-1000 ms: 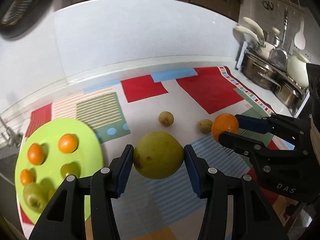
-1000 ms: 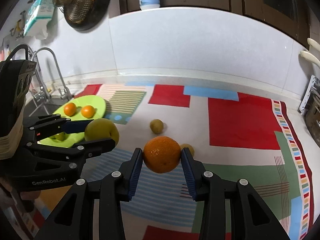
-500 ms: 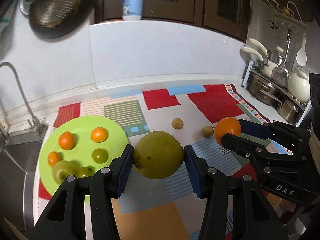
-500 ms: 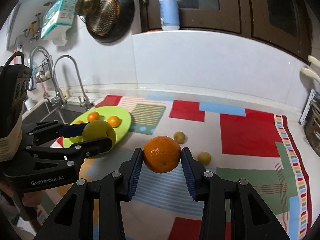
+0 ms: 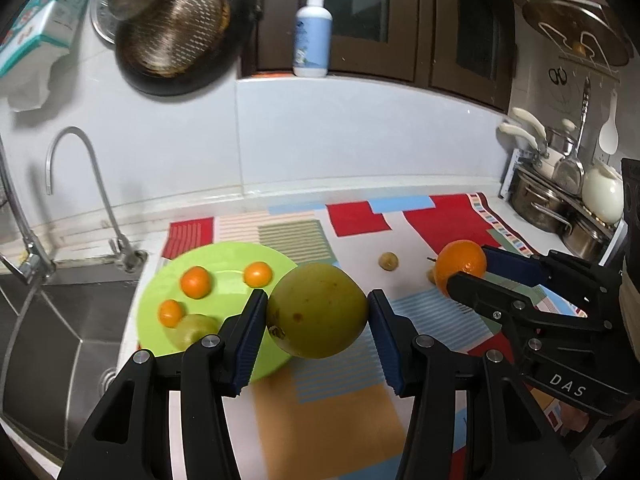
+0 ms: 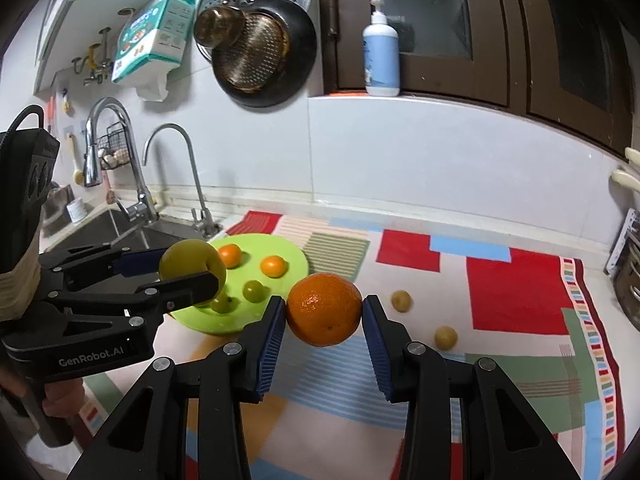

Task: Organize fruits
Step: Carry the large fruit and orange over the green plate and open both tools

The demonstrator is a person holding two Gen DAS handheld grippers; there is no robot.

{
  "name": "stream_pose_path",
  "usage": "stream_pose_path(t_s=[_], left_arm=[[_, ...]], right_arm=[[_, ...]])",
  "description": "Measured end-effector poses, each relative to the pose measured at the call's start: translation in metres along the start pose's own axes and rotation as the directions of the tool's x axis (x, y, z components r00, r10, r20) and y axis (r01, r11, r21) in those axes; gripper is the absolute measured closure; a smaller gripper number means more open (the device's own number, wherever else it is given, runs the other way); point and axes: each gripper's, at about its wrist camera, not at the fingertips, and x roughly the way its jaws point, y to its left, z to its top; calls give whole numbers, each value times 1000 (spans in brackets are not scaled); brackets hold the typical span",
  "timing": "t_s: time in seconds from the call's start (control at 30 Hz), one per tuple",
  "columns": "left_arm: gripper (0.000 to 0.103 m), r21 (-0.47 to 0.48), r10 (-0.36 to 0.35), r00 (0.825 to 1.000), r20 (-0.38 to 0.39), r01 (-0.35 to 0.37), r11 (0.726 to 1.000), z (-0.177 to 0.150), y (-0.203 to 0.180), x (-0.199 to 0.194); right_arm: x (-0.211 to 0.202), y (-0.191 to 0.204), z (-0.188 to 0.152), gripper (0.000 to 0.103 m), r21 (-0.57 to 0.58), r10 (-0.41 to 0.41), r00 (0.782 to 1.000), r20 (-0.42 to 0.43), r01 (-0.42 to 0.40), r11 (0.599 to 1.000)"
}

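Two fruits are held in the air above the surface, one in each tool. The left gripper (image 5: 317,312) has its jaws clenched on a large yellow-green fruit (image 5: 318,310) — round, slightly matte, with brown specks and a dark stem end low on its left side. The right gripper (image 6: 324,312) grips an orange (image 6: 325,309) between ribbed blue pads (image 6: 272,332); its peel is glossy and finely dimpled. Both tools are black plastic with silver bolts.

Below and left of the held fruits sits a round lime-green plate (image 6: 288,250), smooth and shiny. On it lie three small tangerines (image 5: 195,282) and a few small green fruits (image 6: 253,291). Two small tan, rough-skinned fruits (image 6: 401,300) rest on the mat to the right, well apart from the plate.

A patchwork mat (image 6: 516,292) covers the surface — flat blocks of red, pale blue, green and orange with striped panels and a multicoloured border. At the far left is a stainless sink (image 5: 44,320) with curved metal taps (image 6: 176,168). White glossy panels line the wall behind. Above hang a dark frying pan (image 6: 264,52) and a perforated metal strainer, and a white-and-blue pump bottle (image 6: 381,54) stands on the ledge under dark wooden cabinets. Steel pots (image 5: 540,200) crowd the right side in the left wrist view.
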Motion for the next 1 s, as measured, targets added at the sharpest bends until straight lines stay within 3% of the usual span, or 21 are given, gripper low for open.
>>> stream_pose_path(t_s=[0.5, 1.0], left_arm=[[52, -34, 76, 996, 39, -74, 997, 9, 50, -6], [52, -81, 103, 993, -53, -107, 991, 9, 89, 56]], right_arm=[[24, 39, 25, 62, -26, 59, 997, 41, -58, 998], [102, 43, 38, 62, -38, 114, 992, -48, -115, 993]])
